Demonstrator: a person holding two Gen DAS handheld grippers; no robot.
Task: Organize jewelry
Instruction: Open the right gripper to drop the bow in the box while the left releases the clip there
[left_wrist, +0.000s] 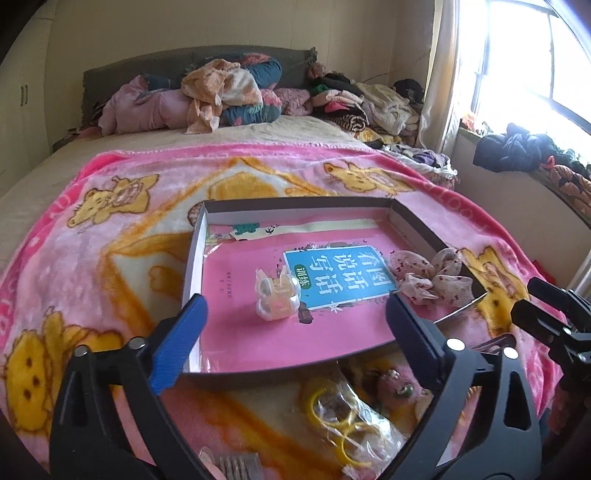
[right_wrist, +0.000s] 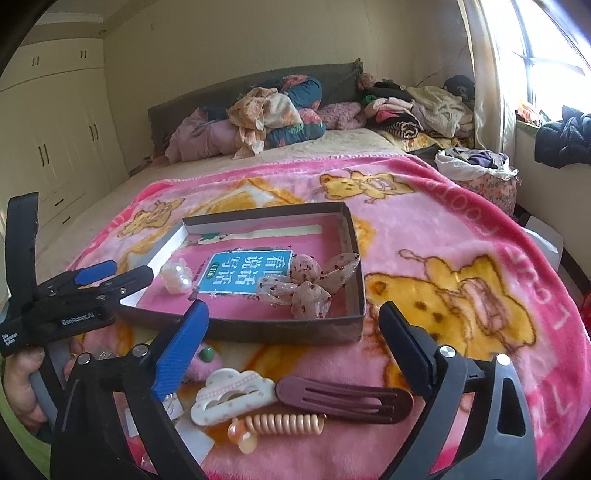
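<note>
Hair accessories are the work items: 2 already lie in the shallow cardboard box (right_wrist: 258, 328) on the pink blanket (right_wrist: 461, 258), namely a pearl-beaded claw clip (left_wrist: 277, 295) left of centre and a sheer dotted fabric bow (right_wrist: 306, 284) against the right wall. Outside the box, just in front of its near wall, lie a white cloud-shaped claw clip (right_wrist: 232, 395), a maroon flat snap clip (right_wrist: 343, 400) and a peach spiral hair tie (right_wrist: 284, 422). All appear light. The claw clips look like rigid, glossy plastic, probably slippery and liable to crack; grip them across the body, not the teeth. The snap clip is thin and flat; take it by its long edges. The spiral tie will likely stretch and compress; pinch it mid-coil. The left gripper (left_wrist: 295, 314) and right gripper (right_wrist: 291, 325) both stand wide, with nothing between the jaws.
</note>
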